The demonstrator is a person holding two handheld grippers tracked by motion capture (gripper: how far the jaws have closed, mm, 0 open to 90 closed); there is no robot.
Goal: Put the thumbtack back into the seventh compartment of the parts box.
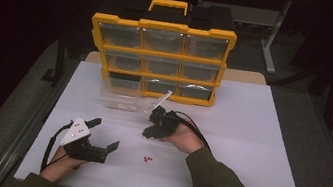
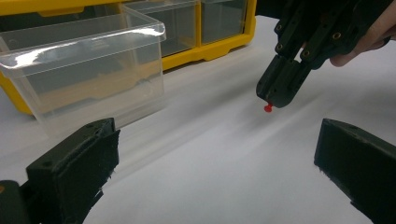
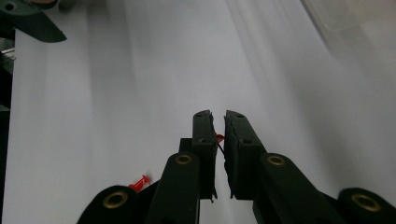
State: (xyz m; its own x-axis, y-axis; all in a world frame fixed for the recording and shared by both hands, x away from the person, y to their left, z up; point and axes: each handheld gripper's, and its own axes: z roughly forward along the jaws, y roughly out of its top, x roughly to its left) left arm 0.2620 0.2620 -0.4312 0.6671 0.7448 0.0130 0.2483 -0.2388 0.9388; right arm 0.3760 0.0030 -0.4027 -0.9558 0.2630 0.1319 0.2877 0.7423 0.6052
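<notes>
My right gripper (image 1: 147,132) is shut on a small red pushpin (image 3: 218,137), whose head pokes out below the jaw tips (image 2: 268,108). It hovers just above the white table, tips pointing down. In its own view the right gripper (image 3: 219,122) shows its jaws nearly together around the pin. More red pushpins (image 1: 146,159) lie on the table in front of it, one of them beside the jaws (image 3: 140,182). My left gripper (image 1: 105,134) rests at the near left, open and holding nothing, its wide-apart jaws (image 2: 217,144) facing the right gripper.
A clear plastic drawer (image 1: 120,94) (image 2: 88,70) stands on the table, pulled out of the yellow organizer (image 1: 160,54) behind it. The organizer's bottom-left slot is vacant. The white tabletop (image 1: 247,147) ends at its edges left, right and front.
</notes>
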